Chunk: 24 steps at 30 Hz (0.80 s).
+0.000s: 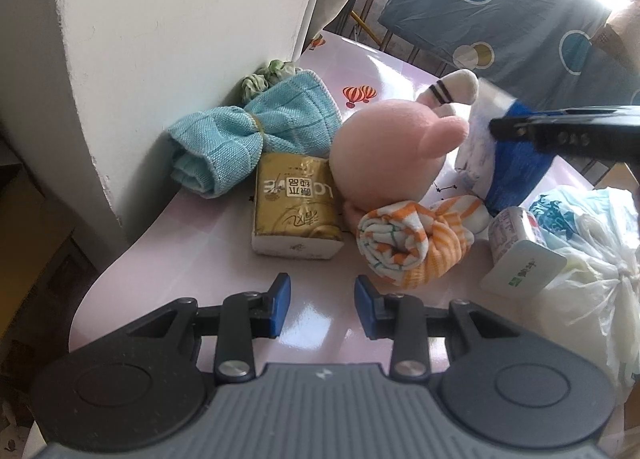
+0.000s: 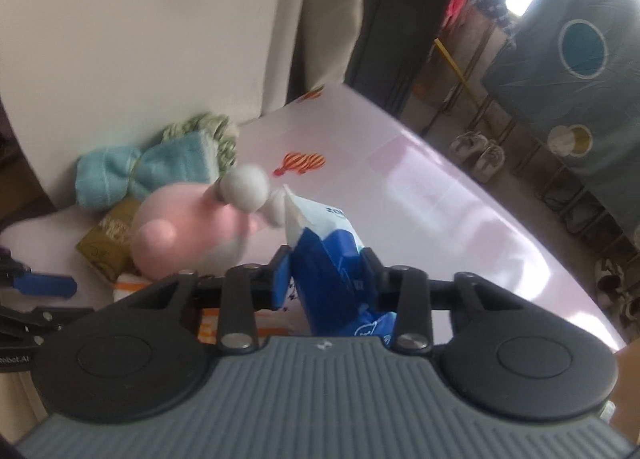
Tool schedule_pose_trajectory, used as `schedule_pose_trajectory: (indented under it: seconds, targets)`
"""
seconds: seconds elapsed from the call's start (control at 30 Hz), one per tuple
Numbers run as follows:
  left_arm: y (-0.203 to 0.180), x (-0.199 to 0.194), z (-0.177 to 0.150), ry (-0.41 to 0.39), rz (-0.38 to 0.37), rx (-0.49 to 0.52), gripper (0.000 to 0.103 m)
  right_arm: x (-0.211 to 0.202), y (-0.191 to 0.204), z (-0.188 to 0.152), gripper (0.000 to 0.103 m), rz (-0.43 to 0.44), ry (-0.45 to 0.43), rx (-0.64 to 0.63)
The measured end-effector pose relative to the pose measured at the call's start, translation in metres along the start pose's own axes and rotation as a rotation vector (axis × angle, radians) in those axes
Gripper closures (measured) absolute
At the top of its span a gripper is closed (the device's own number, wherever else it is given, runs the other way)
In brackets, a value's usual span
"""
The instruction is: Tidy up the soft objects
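While the right tongs (image 2: 326, 273) clamp the blue-and-white soft pack (image 2: 328, 255), the left tongs (image 1: 322, 305) hang open and empty over the pink surface (image 1: 384, 71).

The step in hand looks like carrying this pack to join the grouped soft things; the next move likely calls for lowering it beside the pile without toppling the plush. In the right wrist view the pack sits at centre frame between the blue pads, its white top poking up past them. The pink plush toy (image 1: 384, 143) lies just left of it, with the teal cloth bundle (image 1: 248, 135) and gold tissue pack (image 1: 294, 211) toward the left against the wall. The orange-striped rolled towel (image 1: 412, 247) lies just above the left tongs, slightly right, apart from them.
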<state>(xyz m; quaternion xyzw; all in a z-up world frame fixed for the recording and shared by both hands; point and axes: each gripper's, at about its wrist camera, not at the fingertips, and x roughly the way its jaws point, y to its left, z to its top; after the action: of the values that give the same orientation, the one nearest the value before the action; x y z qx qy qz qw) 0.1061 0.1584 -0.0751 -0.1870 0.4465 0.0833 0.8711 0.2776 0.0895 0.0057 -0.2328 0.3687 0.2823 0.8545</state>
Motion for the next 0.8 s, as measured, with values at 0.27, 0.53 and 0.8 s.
schedule_pose_trajectory:
  seconds: [0.27, 0.53, 0.8]
  targets:
    - [0.002, -0.009, 0.000, -0.007, -0.006, -0.012, 0.067, -0.056, -0.032, 0.000, 0.076, -0.022, -0.117, 0.097]
    - [0.011, -0.045, -0.003, -0.038, -0.001, -0.017, 0.067, -0.149, -0.011, -0.023, 0.076, 0.074, -0.249, 0.059]
    - [0.029, -0.087, -0.020, -0.044, 0.001, -0.053, 0.067, -0.163, 0.054, -0.079, 0.075, 0.135, -0.169, -0.147]
